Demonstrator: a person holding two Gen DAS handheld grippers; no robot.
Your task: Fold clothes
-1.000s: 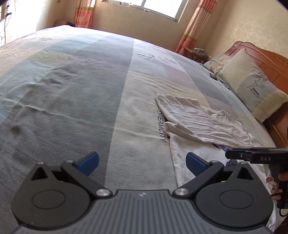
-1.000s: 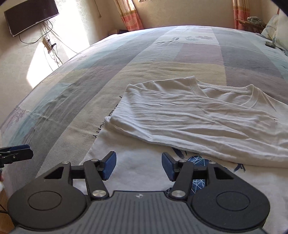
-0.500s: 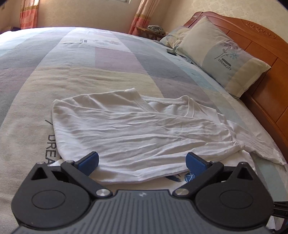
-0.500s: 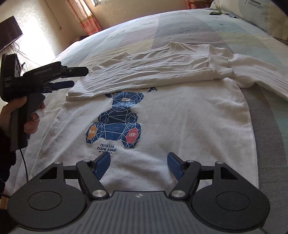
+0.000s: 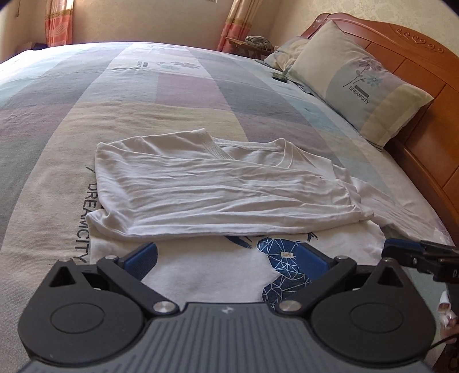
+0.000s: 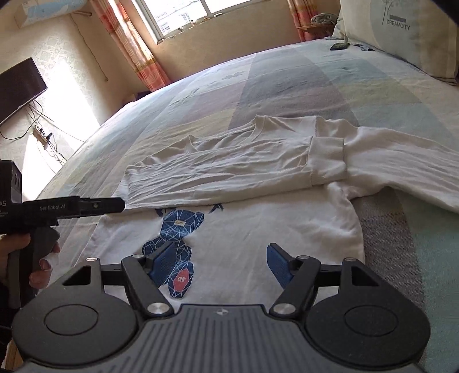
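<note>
You have one garment to deal with: a single white sweatshirt (image 5: 218, 183), lying flat on the bed (image 5: 172, 94), chest side up, near the edge closest to you. Its left sleeve (image 6: 229, 172) is folded across the chest so that the ribbed cuff (image 6: 327, 160) lies at the opposite shoulder; the other sleeve (image 6: 401, 166) runs straight out to the side toward the headboard (image 5: 416, 86). Below the folded sleeve you can see a blue geometric bear print (image 6: 178, 229) with a red patch. The cloth is creased across the folded part, and the ribbed collar faces the far side of the bed.

You hold two grippers. Your left gripper (image 5: 226, 255) hangs over the lower chest with its blue fingers (image 5: 142, 256) spread wide and nothing between them. Your right gripper (image 6: 221, 264) hovers over the lower body of the sweatshirt, its fingers (image 6: 276, 265) also spread and holding nothing.

Two pillows can be counted at the head: a large one (image 5: 355, 77) printed DREAMCITY and a smaller one (image 5: 284, 54) behind it. One small dark object (image 5: 279, 76) lies on the striped sheet beside them. One television (image 6: 20, 86) hangs on the wall, and the right wrist view shows two orange curtains (image 6: 134, 43) framing one window (image 6: 206, 11).
</note>
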